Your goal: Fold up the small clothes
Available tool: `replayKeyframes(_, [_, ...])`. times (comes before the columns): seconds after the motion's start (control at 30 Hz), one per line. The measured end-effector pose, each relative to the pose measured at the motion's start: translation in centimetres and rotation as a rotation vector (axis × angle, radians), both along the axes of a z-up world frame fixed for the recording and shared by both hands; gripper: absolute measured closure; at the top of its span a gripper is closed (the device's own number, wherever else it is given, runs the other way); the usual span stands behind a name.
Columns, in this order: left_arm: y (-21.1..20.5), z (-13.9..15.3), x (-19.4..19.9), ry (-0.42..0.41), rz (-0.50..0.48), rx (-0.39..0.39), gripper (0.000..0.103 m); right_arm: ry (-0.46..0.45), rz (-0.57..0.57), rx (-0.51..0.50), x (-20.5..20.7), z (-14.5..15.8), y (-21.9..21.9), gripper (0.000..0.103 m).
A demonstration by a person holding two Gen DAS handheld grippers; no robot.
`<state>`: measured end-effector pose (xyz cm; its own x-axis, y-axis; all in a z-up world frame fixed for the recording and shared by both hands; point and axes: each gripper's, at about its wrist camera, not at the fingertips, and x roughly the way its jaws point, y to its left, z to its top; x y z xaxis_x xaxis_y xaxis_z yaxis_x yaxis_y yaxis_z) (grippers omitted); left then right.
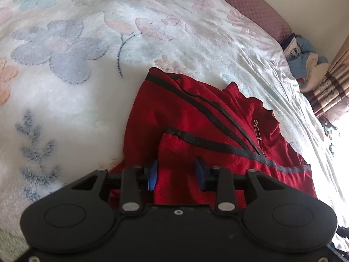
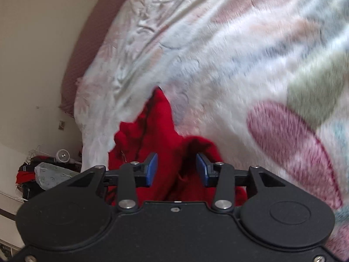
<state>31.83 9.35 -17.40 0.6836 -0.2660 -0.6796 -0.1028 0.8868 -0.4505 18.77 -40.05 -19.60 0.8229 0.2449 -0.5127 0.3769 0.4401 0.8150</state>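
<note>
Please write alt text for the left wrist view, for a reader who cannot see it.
A red fleece garment with dark stripes and a zipper lies bunched on a white floral blanket. The left gripper, black with blue pads, has red fabric between its parted jaws. A blue stuffed toy sits at the bed's far right edge.

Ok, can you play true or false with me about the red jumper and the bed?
1. The red jumper has dark stripes. True.
2. It lies on a bare wooden floor. False: it lies on a flowery blanket.
3. Red cloth sits between the blue pads of the left gripper. True.
4. The right gripper hangs over a blue towel. False: red cloth sits between its pads.
5. A blue soft toy sits by the curtain. True.
</note>
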Motion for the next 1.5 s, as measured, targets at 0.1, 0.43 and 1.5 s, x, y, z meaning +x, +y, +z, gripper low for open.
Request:
replayKeyframes(0.1, [0.5,0.3,0.0,0.007,0.009,0.021,0.102,0.005,-0.035,-0.030,1.5,-0.8,0.0,0.094])
replayKeyframes(0.43, [2.1,0.7,-1.2,0.026,0.011,0.077,0.098,0.111,-0.046,-0.174,1.2,-1.5,0.6,0.103])
replayKeyframes(1.5, [-3.7,2.8,-2.7,-0.011,-0.141,0.045,0.066,-0.094,0.272,-0.575,4.1,4.2,8.4,0.078])
